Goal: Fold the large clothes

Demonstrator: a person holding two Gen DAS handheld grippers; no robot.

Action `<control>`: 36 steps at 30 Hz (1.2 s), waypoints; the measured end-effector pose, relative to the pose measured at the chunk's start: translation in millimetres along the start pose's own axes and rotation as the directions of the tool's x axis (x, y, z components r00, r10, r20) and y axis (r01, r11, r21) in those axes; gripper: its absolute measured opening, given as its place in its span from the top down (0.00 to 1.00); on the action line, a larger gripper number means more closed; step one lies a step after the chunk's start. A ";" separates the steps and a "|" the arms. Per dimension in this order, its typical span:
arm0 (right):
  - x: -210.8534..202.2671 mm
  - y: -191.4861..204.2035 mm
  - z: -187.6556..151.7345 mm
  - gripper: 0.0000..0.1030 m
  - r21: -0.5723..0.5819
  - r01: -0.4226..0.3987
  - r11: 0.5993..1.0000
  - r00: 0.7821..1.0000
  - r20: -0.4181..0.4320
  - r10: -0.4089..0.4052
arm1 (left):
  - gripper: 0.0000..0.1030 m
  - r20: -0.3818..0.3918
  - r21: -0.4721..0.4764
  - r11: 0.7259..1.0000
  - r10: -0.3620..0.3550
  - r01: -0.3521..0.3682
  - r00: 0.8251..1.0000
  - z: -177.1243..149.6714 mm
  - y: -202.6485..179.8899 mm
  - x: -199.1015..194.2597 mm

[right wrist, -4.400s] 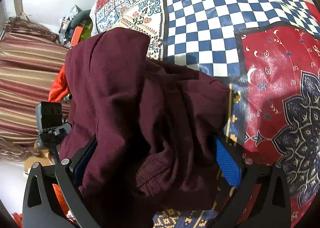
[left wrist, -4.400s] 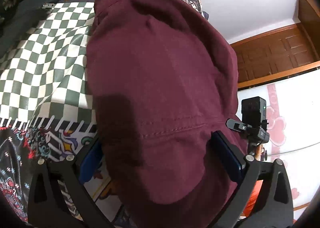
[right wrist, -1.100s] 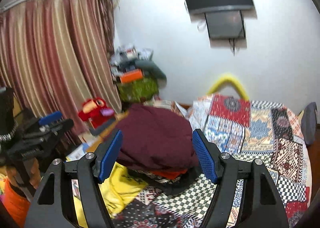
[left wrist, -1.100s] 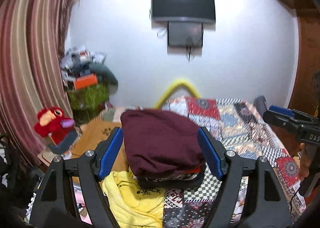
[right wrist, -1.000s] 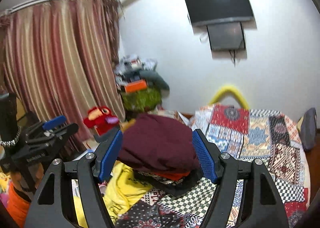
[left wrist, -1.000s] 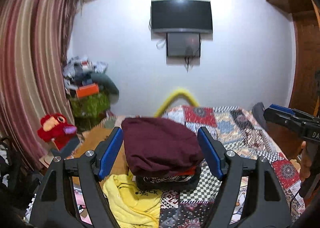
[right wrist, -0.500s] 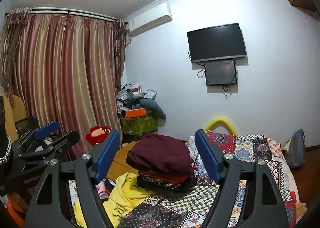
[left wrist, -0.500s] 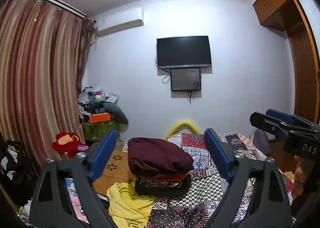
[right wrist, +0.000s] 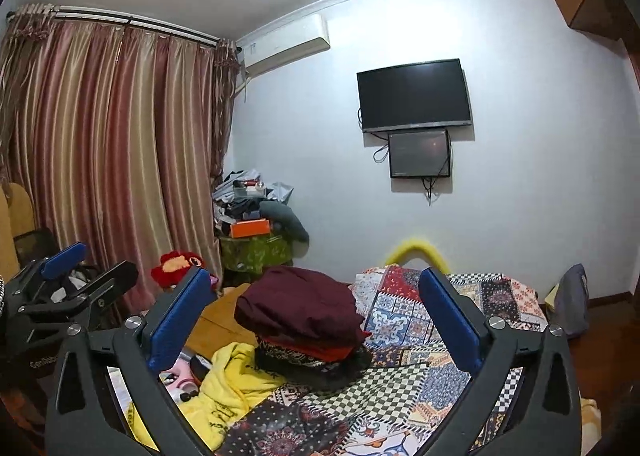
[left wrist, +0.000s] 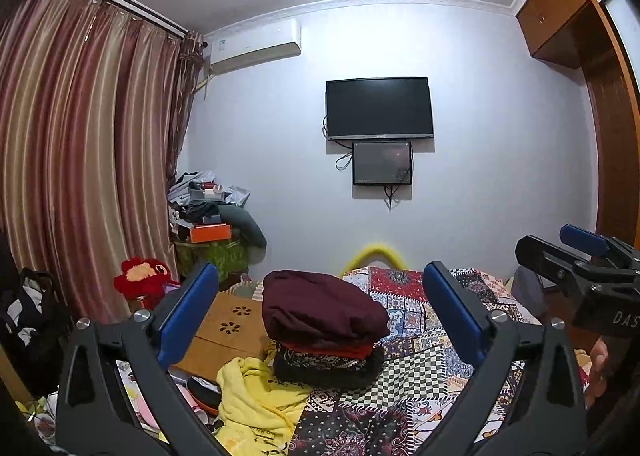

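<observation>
Both grippers spread wide and empty, held up well back from the stack on the bed.

The left gripper [left wrist: 320,312] has its blue pads [left wrist: 188,316] far apart with nothing between them, and the right gripper [right wrist: 316,316] stands the same way, released. The folded maroon garment [left wrist: 320,312] lies on top of a stack [left wrist: 326,360] of folded clothes, over a red layer and dark patterned pieces, near the left edge of the patchwork quilt [left wrist: 416,380]. A crumpled yellow garment [left wrist: 252,404] lies just beside the stack, touching its base and hanging toward the bed's edge. Behind are a TV [left wrist: 379,107] on the wall, striped curtains [left wrist: 88,159] and a red plush toy [left wrist: 142,278].
</observation>
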State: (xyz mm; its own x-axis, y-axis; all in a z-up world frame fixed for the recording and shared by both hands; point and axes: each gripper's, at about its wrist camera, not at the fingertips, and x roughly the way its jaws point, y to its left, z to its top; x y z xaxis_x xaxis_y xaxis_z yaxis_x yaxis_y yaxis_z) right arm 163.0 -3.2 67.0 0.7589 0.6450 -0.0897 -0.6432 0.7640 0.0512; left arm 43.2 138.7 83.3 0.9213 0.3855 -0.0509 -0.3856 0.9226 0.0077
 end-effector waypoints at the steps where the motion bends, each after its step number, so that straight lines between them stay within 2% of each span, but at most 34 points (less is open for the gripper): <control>1: -1.6 -1.2 -4.0 0.00 0.000 0.001 1.000 1.000 -0.002 -0.001 | 0.00 -0.002 0.003 1.000 0.003 -0.003 1.000 -1.4 -0.7 0.5; 16: 2.2 -4.1 -17.7 0.00 0.003 0.017 1.000 0.998 -0.057 -0.017 | 0.00 -0.040 -0.009 1.000 0.003 -0.004 0.999 -8.7 9.2 21.1; 36: -6.6 -13.1 -10.8 0.00 0.021 0.007 1.000 0.997 -0.074 -0.006 | 0.00 -0.069 -0.022 1.000 -0.003 0.001 0.998 -16.8 10.2 31.8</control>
State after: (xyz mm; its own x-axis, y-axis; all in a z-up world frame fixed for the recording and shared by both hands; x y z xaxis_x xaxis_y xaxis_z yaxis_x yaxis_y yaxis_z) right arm 165.3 -17.6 56.2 0.7528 0.6375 -0.1637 -0.6354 0.7688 0.0718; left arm 67.8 160.1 65.0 0.9167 0.3814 -0.1193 -0.3857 0.9225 -0.0146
